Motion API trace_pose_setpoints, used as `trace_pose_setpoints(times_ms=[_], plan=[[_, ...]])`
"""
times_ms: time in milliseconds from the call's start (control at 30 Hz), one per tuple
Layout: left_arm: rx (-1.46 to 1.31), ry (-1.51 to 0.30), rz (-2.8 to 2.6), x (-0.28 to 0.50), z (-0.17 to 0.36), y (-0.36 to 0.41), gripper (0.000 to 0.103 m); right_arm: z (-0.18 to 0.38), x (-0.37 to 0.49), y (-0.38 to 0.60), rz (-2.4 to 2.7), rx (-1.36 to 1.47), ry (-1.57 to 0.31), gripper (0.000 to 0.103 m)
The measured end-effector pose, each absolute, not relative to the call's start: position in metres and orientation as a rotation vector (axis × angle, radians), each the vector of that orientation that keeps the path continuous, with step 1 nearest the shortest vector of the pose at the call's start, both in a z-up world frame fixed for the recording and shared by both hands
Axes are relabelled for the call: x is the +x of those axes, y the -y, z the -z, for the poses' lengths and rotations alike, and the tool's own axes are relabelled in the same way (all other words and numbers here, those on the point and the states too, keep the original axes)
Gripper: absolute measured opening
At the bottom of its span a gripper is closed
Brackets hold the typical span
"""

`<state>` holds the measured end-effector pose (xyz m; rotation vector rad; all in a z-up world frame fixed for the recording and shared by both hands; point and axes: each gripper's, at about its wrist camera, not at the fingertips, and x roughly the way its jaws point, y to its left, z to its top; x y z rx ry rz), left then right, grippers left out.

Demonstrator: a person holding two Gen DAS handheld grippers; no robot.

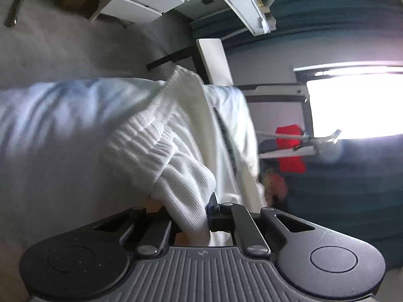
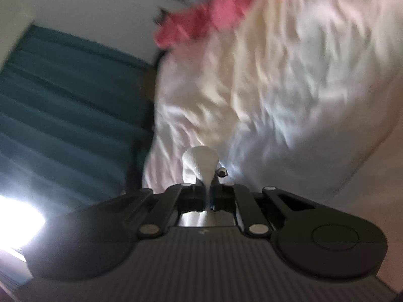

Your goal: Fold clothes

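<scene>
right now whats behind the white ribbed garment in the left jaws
Behind the white ribbed garment hangs smoother white fabric with a dark zipper, then a red cloth near the bright window. Anything directly behind the garment is covered.

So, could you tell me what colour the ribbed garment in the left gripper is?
White; the ribbed garment shows best in the left wrist view.

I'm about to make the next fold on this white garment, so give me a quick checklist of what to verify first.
1. Left gripper clamped on the ribbed white cuff: ok.
2. Right gripper pinching white fabric: ok, jaws shut on a small bunched bit.
3. Both grippers hold the same garment: cannot tell.
4. Garment hangs flat and untwisted: not ok, the white cloth is bunched and draped.
5. Pink item clear of the fold: cannot tell, too blurred.
6. Zipper closed: cannot tell.
</scene>
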<state>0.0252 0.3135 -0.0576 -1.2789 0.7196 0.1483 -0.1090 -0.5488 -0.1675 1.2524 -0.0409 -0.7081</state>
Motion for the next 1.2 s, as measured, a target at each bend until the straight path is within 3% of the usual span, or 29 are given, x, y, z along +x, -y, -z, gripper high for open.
trace_pose_setpoints(times_ms=[100,300,433,500,533,567,600,633,767,1200], plan=[[-1.238,-0.799,-0.172,0.007,0.08,-0.32,0.007,0.156,-0.126,0.539,0.822,1.191,0.008,0.007],[-1.115,-0.888,-0.184,-0.005,0.106,-0.325,0.01,0.199,-0.132,0.547,1.025,1.294,-0.318,0.01],[-1.034,-0.889,-0.141,-0.016,0.1,-0.323,0.018,0.203,-0.136,0.545,1.023,1.315,-0.34,0.014],[-0.923,-0.872,-0.097,-0.015,0.083,-0.313,0.02,0.197,-0.135,0.541,1.015,1.287,-0.337,0.032],[-0.854,-0.865,-0.075,-0.017,0.073,-0.307,0.027,0.193,-0.134,0.539,1.007,1.275,-0.326,0.043],[-0.781,-0.859,-0.064,-0.018,0.062,-0.299,0.042,0.189,-0.132,0.537,1.0,1.257,-0.318,0.073],[-0.711,-0.848,-0.067,-0.016,0.053,-0.29,0.051,0.184,-0.129,0.536,0.994,1.231,-0.312,0.091],[-0.642,-0.835,-0.073,-0.013,0.044,-0.28,0.064,0.177,-0.125,0.534,0.993,1.185,-0.308,0.09],[-0.458,-0.772,-0.085,-0.023,0.011,-0.244,0.081,0.144,-0.113,0.521,0.976,1.009,-0.268,0.089],[-0.146,-0.498,0.093,0.004,-0.033,-0.069,0.086,0.061,-0.064,0.379,0.404,0.518,-0.205,0.089]])
